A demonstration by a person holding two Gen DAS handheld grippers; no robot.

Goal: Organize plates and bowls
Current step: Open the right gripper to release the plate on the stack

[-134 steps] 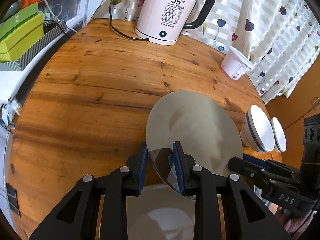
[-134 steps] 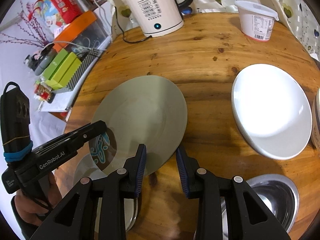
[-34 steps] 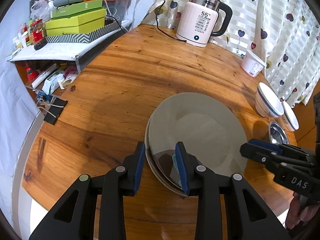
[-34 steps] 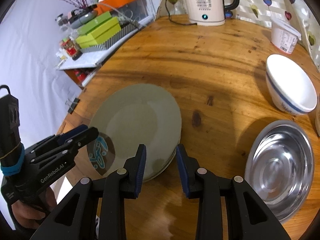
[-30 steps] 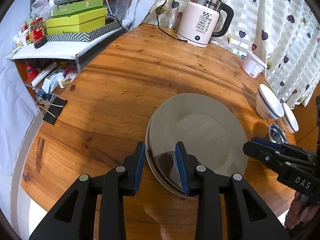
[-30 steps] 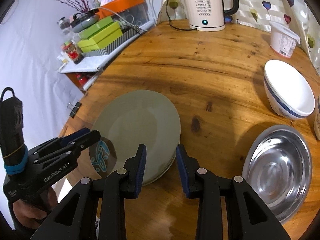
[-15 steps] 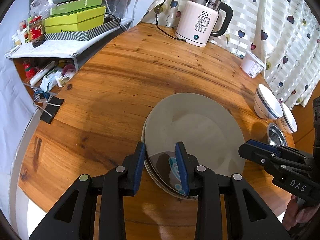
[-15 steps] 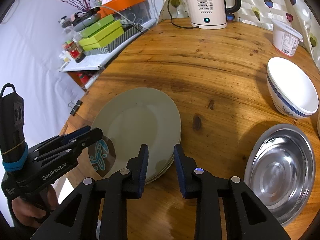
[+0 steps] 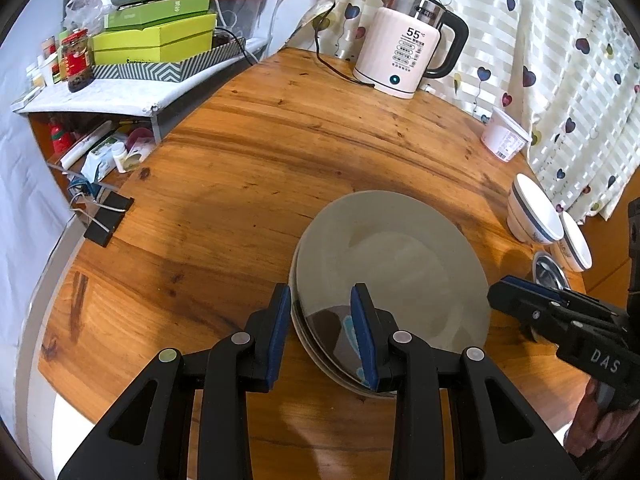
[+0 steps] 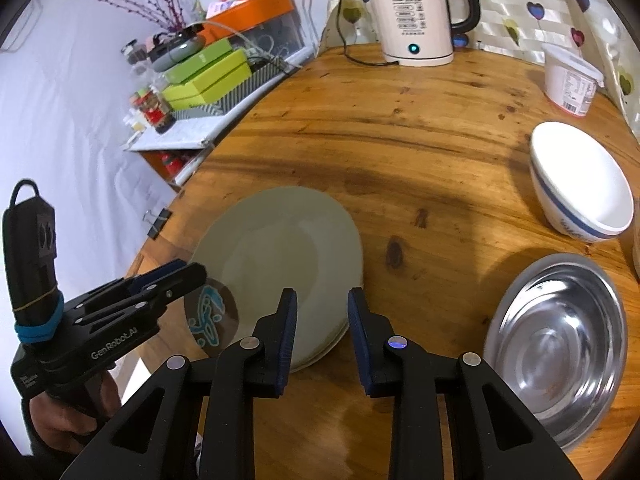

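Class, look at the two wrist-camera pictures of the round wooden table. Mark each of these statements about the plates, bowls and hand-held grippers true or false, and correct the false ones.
1. The grey plate lies on top of another plate. True.
2. The kettle display reads 85. False: it reads 55.
3. The steel bowl holds a white bowl. False: it holds nothing; the white bowl with the blue band stands apart on the table.
4. The right hand-held gripper is open and holds nothing. True.
5. The left hand-held gripper hovers over the kettle. False: it is at the near rim of the plate stack.
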